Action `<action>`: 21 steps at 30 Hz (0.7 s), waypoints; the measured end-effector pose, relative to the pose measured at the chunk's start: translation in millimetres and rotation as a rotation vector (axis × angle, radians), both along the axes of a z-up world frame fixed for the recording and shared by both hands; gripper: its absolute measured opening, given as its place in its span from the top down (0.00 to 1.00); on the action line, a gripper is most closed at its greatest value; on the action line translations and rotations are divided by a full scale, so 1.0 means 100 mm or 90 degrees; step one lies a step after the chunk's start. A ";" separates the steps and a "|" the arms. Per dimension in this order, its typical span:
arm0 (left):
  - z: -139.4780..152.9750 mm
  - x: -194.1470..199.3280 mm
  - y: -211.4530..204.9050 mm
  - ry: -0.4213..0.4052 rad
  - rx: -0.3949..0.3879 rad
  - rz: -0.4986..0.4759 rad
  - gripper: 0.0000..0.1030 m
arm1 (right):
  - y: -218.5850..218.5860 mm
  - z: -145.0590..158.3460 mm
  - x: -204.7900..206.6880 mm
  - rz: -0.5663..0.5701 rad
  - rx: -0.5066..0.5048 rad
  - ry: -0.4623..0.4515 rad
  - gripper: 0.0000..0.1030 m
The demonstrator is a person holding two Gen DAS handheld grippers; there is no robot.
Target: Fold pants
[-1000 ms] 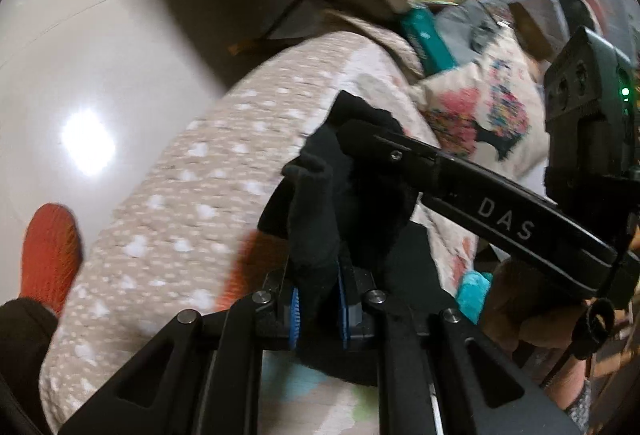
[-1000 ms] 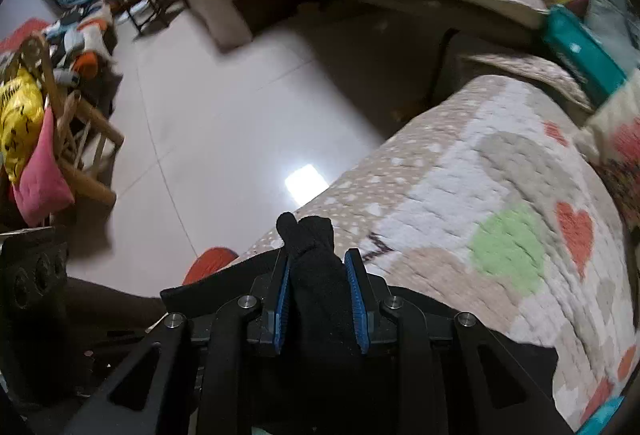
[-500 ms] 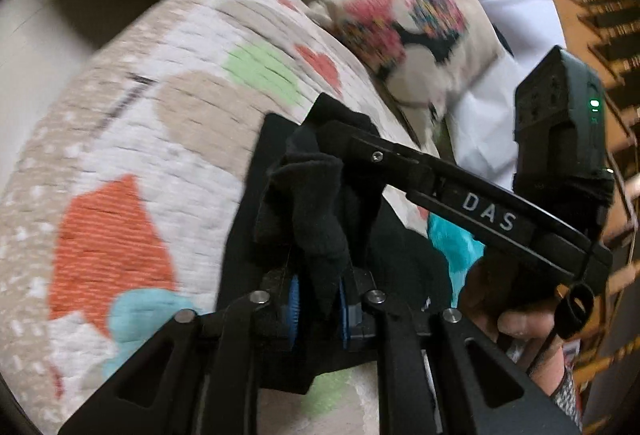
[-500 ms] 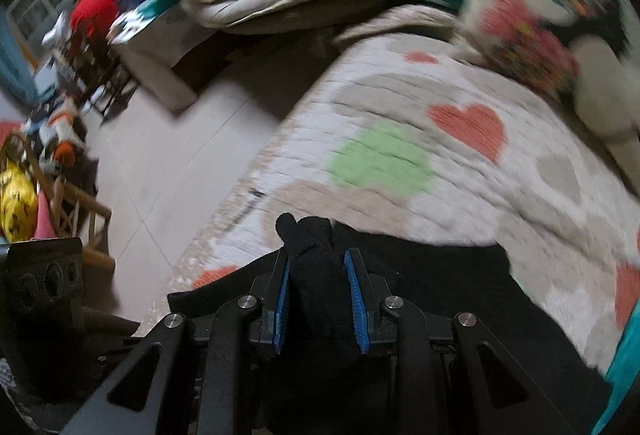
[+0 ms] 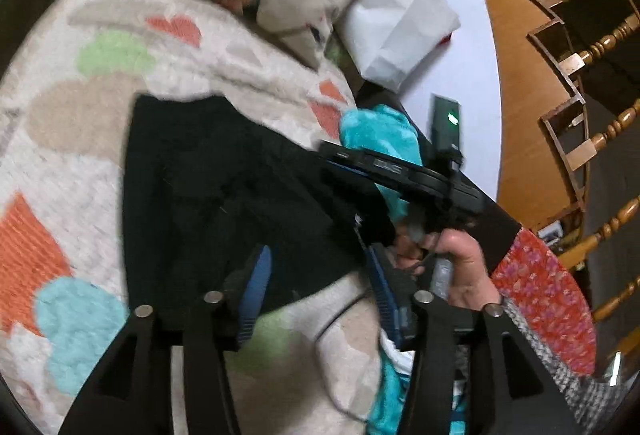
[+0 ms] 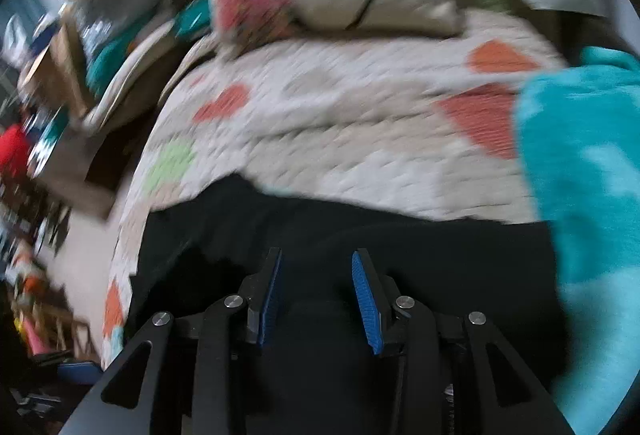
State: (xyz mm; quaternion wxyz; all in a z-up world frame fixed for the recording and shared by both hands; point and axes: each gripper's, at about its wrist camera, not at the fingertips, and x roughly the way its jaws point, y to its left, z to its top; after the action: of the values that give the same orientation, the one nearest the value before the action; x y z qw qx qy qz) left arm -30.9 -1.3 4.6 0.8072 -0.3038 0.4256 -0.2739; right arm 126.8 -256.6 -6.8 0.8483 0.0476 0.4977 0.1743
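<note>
Both jaws stand spread over the black pants [image 5: 208,171] on the blanket [image 5: 80,107], so the loose fold may slip open.

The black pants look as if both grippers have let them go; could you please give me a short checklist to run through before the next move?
1. Left gripper open, no cloth pinched: ok.
2. Right gripper open, no cloth pinched: ok.
3. Black pants lying on the heart-patterned blanket: ok.
4. Fold edges aligned: cannot tell, both views are blurred.
5. Turquoise cloth clear of the pants: not ok, it lies against their right edge.
</note>
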 end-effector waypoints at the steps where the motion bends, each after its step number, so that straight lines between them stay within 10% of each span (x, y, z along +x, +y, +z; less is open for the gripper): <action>1: 0.00 -0.01 0.06 0.000 0.009 0.022 0.47 | -0.04 0.04 0.00 -0.005 0.004 -0.010 0.62; 10: -0.58 0.13 0.62 0.170 -0.002 0.187 0.47 | 0.73 0.13 -0.33 0.145 0.148 0.041 0.62; 15: -0.61 0.13 0.67 0.183 -0.005 0.210 0.47 | 1.20 -0.02 -0.51 0.164 -0.067 -0.029 0.62; 21: -0.64 0.15 0.75 0.188 -0.001 0.232 0.48 | 1.59 -0.11 -0.92 0.233 -0.130 -0.078 0.55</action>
State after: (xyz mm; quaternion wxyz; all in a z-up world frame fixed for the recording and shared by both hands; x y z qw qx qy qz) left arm -16.4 74.0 -59.5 0.7718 -0.4134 0.4771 -0.0766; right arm 34.9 -97.7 -17.3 0.8317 -0.1402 0.4604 0.2768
